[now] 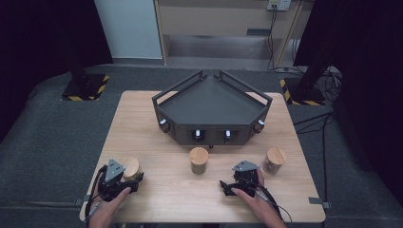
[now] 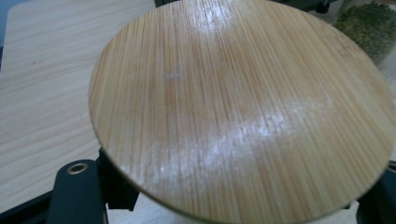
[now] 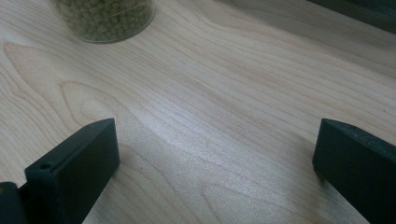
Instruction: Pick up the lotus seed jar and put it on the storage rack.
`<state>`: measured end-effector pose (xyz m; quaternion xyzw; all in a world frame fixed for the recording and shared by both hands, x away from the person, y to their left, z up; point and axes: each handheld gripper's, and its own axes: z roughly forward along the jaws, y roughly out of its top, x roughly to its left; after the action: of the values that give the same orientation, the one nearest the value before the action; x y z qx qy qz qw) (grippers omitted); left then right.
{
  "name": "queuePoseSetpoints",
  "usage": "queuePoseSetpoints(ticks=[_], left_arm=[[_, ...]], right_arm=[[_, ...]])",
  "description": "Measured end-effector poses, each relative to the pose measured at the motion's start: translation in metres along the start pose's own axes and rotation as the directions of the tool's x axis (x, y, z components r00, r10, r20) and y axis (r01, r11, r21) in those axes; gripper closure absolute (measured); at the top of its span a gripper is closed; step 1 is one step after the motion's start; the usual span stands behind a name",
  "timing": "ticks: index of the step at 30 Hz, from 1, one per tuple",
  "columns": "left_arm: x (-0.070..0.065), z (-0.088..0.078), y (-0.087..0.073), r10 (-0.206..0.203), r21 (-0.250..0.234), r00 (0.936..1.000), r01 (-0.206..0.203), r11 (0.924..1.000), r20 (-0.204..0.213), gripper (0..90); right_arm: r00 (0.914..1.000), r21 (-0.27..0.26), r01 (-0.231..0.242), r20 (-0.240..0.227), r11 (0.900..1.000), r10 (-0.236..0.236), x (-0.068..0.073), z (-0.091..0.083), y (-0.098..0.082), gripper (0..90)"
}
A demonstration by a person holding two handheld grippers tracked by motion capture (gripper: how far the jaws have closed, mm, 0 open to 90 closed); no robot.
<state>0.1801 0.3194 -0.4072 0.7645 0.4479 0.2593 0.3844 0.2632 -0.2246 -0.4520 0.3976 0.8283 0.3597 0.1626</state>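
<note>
A glass jar with a round bamboo lid [image 1: 129, 166] stands near the table's front left corner, and my left gripper [image 1: 129, 177] is shut on its body below the lid. In the left gripper view the lid [image 2: 233, 107] hides most of both black jaws. My right gripper [image 1: 231, 184] rests low at the front right, open, with only bare wood between its fingers [image 3: 77, 170]. A jar of green beans [image 3: 105, 16] stands ahead of it to the left; it is the middle jar [image 1: 198, 160].
A third bamboo-lidded jar [image 1: 275, 159] stands right of my right hand. A dark angular tray [image 1: 211, 107] with raised rails occupies the back half of the wooden table [image 1: 157, 142]. The bean jar [image 2: 369, 28] also shows beyond the held lid.
</note>
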Motion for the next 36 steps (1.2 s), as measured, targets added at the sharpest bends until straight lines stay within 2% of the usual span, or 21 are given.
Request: queuePoseSetpoints(ticks=[8, 20, 36], left_arm=[[0.006, 0.003, 0.014, 0.013, 0.005, 0.9995, -0.013, 0.9999, 0.030, 24.2], [0.010, 0.012, 0.033, 0.059, -0.001, 0.9963, -0.060, 0.9982, 0.062, 24.2], [0.017, 0.024, 0.058, 0.074, -0.012, 0.9920, -0.073, 0.9973, 0.102, 24.2]], right_arm=[[1.0000, 0.000, 0.000, 0.000, 1.000, 0.000, 0.000, 0.000, 0.000, 0.6], [1.0000, 0.000, -0.001, 0.001, 1.000, 0.001, 0.000, 0.000, 0.000, 0.6], [1.0000, 0.000, -0.001, 0.001, 1.000, 0.001, 0.000, 0.000, 0.000, 0.6]])
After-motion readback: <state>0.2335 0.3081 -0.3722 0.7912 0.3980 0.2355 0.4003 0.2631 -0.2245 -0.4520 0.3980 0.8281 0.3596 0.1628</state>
